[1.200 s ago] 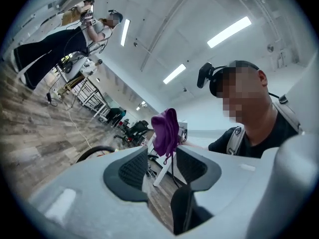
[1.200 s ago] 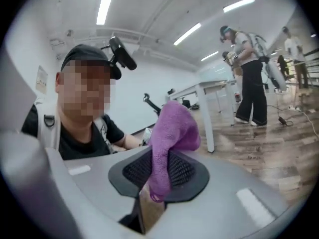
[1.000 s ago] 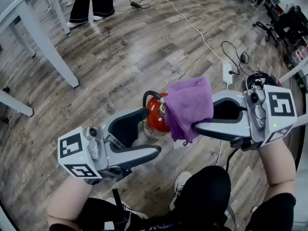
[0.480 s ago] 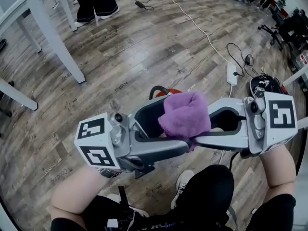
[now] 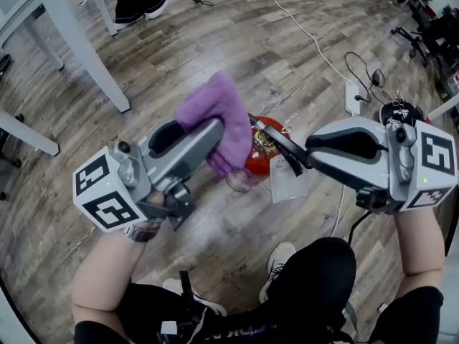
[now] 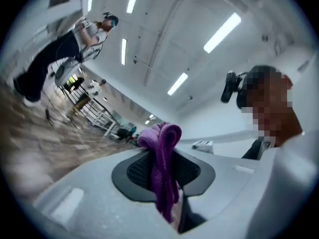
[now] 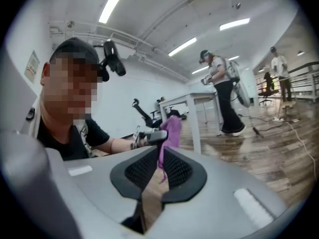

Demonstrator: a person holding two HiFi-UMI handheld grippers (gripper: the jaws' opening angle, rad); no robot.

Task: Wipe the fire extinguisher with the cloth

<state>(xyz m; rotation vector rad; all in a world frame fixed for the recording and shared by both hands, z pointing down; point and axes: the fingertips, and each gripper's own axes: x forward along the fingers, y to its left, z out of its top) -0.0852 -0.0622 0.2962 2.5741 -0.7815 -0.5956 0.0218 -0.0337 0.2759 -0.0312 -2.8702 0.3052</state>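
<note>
The fire extinguisher (image 5: 259, 162) stands on the wood floor (image 5: 193, 56) at mid-frame in the head view. It is seen from above, and the cloth (image 5: 214, 113) covers the left side of its red body. We cannot tell from this angle whether cloth and cylinder touch.

The left gripper (image 5: 215, 133) has just been closing and is clamped on a fold of the cloth. In the left gripper view the cloth bunches above the pads and hangs below them. The right gripper (image 5: 303, 154) has also just narrowed. Its jaws stand a slit apart with nothing between them, and its tips are just beside the extinguisher's top, at right.

Findings, in our judgement:
- The grip takes only a thin fold, so a firm rub could drag the cloth out.
- The cylinder stands free, so an unbraced sideways push from the left could tip it toward the lower right.
- The right tips sit close to the black fittings at the head and could snag them.

Clearance:
- A pale sheet (image 5: 288, 185) lies at the base, touching it or just beside it.
- The person's shoe (image 5: 276, 258) is near, below the cylinder in the frame.
- A power strip (image 5: 353, 97) and a white cable (image 5: 297, 26) lie at upper right, well apart from the cylinder.
- Table legs (image 5: 90, 59) stand at upper left.
- We judge the bare boards toward the upper left the safest room for a stroke.
</note>
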